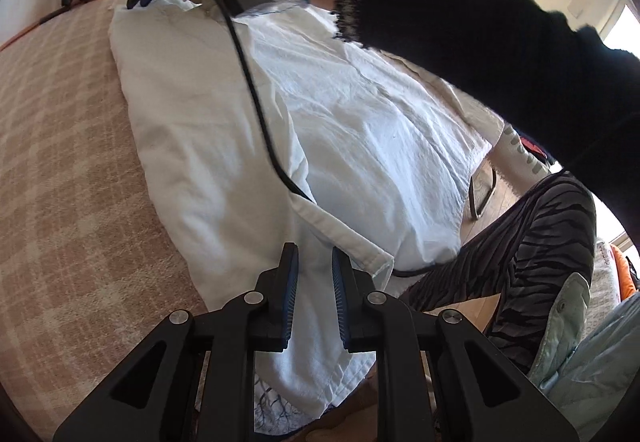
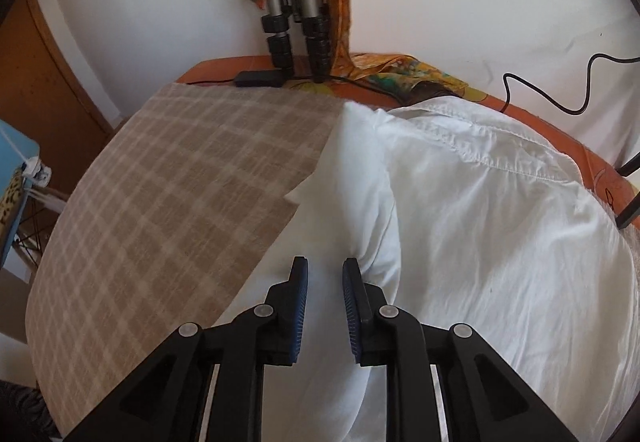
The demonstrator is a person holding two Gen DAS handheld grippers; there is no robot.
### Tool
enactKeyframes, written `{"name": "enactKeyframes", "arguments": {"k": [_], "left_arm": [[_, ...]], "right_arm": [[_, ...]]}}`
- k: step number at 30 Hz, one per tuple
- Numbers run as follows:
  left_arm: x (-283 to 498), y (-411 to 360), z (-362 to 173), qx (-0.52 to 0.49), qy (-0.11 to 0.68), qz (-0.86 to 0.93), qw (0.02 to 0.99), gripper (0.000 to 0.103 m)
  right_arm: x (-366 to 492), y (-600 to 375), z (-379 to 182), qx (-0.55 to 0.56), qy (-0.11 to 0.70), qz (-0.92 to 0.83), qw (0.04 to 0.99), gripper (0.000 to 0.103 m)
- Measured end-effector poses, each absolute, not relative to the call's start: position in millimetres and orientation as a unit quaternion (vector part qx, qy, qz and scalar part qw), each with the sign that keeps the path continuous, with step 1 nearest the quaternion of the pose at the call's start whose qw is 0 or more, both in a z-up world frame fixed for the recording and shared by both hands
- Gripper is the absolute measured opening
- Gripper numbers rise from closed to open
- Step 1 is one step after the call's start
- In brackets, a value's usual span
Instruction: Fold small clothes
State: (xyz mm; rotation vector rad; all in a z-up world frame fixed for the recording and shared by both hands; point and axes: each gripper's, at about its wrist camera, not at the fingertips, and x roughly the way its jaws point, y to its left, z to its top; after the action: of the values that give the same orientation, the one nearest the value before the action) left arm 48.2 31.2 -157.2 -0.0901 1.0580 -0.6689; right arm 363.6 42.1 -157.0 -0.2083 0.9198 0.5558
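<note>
While the white shirt lies across frame centre on the checked cloth, its left side looks folded in; further folds remain. Left gripper and right gripper both show narrow gaps over fabric, nothing clamped.

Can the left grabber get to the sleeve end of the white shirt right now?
Probably yes. The cuff of the white shirt lies just ahead of the left hand-held gripper, slightly to its right, with nothing between. A black cable crosses the shirt farther up, apparently not in the way.
</note>
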Motion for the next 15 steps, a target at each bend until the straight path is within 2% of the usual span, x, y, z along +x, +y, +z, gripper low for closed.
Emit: {"name": "enactKeyframes", "arguments": {"k": [4,7,9,13,15], "left_arm": [[47,36,-154,-0.044,0.495,-0.315,0.809,0.015],[43,33,-150,-0.029,0.493,-0.316,0.810,0.015],[42,34,-147,-0.030,0.495,-0.320,0.807,0.015],[41,35,-137,-0.039,0.485,-0.323,0.812,0.015],[39,35,-125,-0.035,0.468,-0.324,0.821,0.015]], "right_arm": [[377,41,-157,-0.078,0.433,0.255,0.861,0.017],[371,37,-146,-0.074,0.432,0.256,0.861,0.021],[359,26,-131,-0.052,0.420,0.265,0.867,0.033],[321,-9,-95,-0.027,0.391,0.276,0.878,0.038],[299,-32,-79,-0.024,0.374,0.269,0.887,0.046]]}}
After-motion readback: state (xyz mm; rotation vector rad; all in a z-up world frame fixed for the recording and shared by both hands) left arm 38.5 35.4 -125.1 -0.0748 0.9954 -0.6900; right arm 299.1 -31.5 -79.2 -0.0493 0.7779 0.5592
